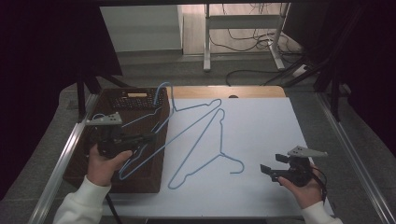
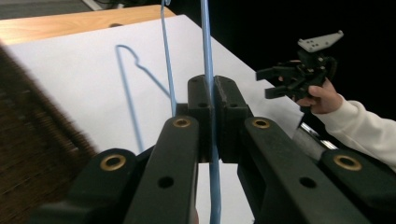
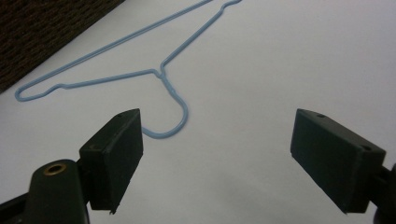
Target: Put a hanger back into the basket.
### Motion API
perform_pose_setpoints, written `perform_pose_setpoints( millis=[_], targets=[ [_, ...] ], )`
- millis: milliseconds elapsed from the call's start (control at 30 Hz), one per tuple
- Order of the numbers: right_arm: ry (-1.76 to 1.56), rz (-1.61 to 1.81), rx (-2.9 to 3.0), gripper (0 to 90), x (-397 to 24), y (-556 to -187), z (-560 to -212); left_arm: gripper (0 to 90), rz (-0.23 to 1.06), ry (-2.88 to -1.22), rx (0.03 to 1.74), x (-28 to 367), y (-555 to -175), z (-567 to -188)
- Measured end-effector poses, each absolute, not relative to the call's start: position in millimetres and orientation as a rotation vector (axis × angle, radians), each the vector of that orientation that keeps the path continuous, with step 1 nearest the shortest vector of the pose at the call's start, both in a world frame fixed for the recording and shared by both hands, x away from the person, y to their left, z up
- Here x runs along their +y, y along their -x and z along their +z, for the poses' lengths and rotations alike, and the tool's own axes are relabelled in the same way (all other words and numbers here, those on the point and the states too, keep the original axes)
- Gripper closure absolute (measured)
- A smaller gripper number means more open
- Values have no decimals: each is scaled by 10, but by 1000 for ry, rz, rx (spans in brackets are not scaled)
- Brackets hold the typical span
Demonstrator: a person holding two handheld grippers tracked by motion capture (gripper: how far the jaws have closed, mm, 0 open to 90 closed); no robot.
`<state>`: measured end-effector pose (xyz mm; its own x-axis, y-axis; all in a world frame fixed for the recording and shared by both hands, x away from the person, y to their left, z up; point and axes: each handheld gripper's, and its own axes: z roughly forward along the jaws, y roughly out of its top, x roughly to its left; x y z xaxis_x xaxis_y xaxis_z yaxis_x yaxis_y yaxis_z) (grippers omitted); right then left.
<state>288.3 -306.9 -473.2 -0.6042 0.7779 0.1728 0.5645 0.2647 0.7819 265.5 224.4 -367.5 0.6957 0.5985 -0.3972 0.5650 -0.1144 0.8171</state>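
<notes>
Now left gripper (image 1: 148, 138) fingers clamp blue hanger (image 1: 154, 140) over basket (image 1: 140, 184) edge; right gripper (image 1: 267, 171) fingers wide.

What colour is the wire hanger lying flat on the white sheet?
Light blue. The hanger shows best in the right gripper view, against the white sheet.

A wooden table (image 1: 261, 91) is covered by a white sheet (image 1: 261, 135). A dark wicker basket (image 1: 93, 172) is set at the left side. One blue wire hanger (image 1: 205, 154) is laid flat on the sheet, near the middle.
</notes>
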Motion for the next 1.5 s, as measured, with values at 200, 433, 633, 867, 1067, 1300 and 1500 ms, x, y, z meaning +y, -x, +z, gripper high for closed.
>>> perform_pose_setpoints(
  millis=[200,433,633,867,1067,1300,1500],
  targets=[
    [-1246,1245,2296,173,-3058,-2886,-4744,867,67,-1727,981,2557,-2637,-3736],
    [-1244,1237,2298,173,-3054,-2888,-4748,866,109,-1659,1040,2867,-2626,-3819],
    [-1244,1234,2297,173,-3054,-2889,-4749,866,130,-1622,1077,3053,-2605,-3848],
    [-1243,1232,2298,173,-3051,-2889,-4751,866,166,-1591,1133,3262,-2598,-3923],
    [-1243,1229,2297,174,-3049,-2889,-4752,867,171,-1584,1180,3360,-2622,-4020],
    [-1244,1228,2298,173,-3050,-2893,-4752,866,162,-1604,1210,3372,-2677,-4103],
    [-1242,1228,2297,173,-3051,-2892,-4752,866,129,-1629,1226,3340,-2740,-4202]
  ],
)
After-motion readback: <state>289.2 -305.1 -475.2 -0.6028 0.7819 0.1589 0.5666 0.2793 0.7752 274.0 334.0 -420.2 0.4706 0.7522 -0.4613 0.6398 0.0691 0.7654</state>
